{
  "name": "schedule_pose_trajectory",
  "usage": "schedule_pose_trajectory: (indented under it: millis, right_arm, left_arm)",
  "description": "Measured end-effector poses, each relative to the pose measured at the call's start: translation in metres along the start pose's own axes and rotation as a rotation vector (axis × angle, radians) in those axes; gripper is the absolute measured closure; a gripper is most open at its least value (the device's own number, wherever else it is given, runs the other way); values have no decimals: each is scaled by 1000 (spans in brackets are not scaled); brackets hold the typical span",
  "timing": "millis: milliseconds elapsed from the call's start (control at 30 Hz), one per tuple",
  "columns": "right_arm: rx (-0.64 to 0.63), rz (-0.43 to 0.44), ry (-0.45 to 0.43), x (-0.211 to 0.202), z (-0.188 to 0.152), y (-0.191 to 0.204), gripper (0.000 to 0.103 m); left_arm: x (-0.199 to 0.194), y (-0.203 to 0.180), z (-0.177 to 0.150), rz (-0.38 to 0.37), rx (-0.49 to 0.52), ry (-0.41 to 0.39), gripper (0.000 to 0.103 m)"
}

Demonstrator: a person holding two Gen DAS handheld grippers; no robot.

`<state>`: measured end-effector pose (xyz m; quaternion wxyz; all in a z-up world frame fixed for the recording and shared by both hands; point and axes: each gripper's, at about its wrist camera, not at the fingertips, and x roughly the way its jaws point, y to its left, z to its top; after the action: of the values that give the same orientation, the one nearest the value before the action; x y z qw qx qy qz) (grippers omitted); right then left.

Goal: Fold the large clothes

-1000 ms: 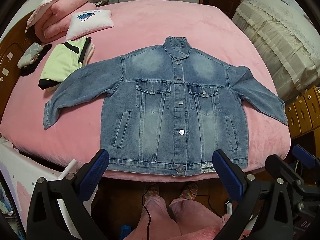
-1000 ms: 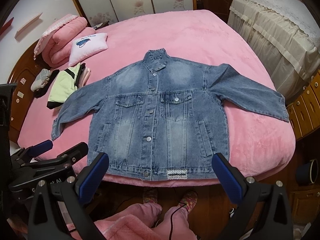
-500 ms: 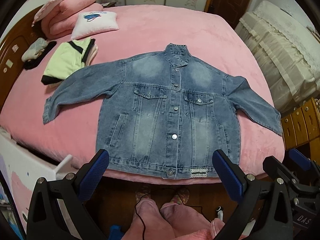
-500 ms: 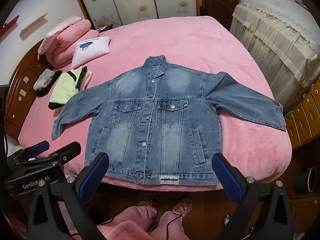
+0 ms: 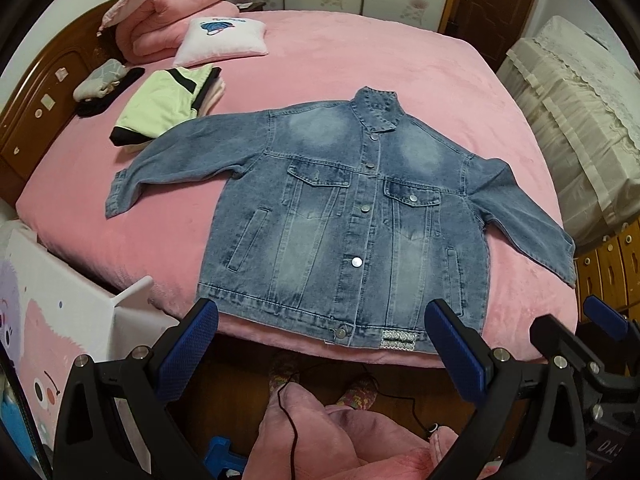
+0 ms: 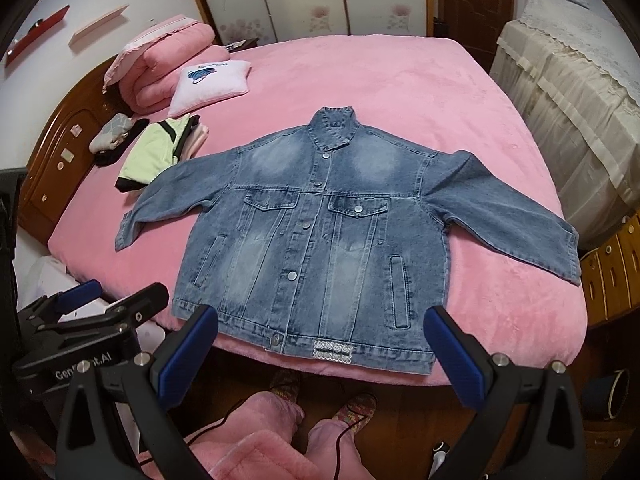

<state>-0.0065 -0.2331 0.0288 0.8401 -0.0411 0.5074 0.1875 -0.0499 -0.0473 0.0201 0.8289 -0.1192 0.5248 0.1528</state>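
Pink plush bedding (image 5: 360,64) fills most of both views, with a wooden floor along the bottom edge where the person's pink-clad legs (image 5: 320,432) stand.

Lowest in the left wrist view, the left gripper (image 5: 320,344) has its blue-padded fingers spread wide and holds nothing; it hangs over the floor just short of the bed's near edge. The right gripper (image 6: 320,344) looks the same in its own view: wide open, empty, short of the hem.

Just beyond the fingertips, the denim jacket (image 5: 360,216) lies face up and buttoned, filling the middle of the frame. Its hem runs along the near edge of the bed and its collar (image 5: 376,110) points toward the upper centre. One sleeve (image 5: 176,160) reaches toward the left of the frame; the other sleeve (image 6: 512,216) runs to the right edge, its cuff near the mattress side.

Further out, at upper left, sit a folded green garment (image 5: 164,108), a white cushion (image 5: 222,40) and a rolled pink quilt (image 5: 168,12).

Folding has not begun, by the look of it. Denim this thick is likely heavy and fairly stiff, so it should hold a crease but drag on the plush cover. A cuff or a shoulder seam would probably give the firmest pinch, with each sleeve carried across the chest first. The seams are bulky, so a shallow bite may slip.
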Motion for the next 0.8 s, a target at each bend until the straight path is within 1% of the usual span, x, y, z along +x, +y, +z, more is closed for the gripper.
schedule_pose_trajectory:
  millis: [167,467,633,800]
  right_arm:
    - [-26,14,2,0,-5,1,0]
    - [-81,29,-29,1,-3,12,0]
    - [-81,41,-40,9,7,22,0]
    - [-81,36,-48,28,27,47,2]
  left_arm:
    - [-1,0,-1,-2,-13,2,1]
    - [4,16,4,-32,-68,10,1]
    - [19,36,12,-38,-90,34,1]
    - [37,70,35,-54,-120,53,1]
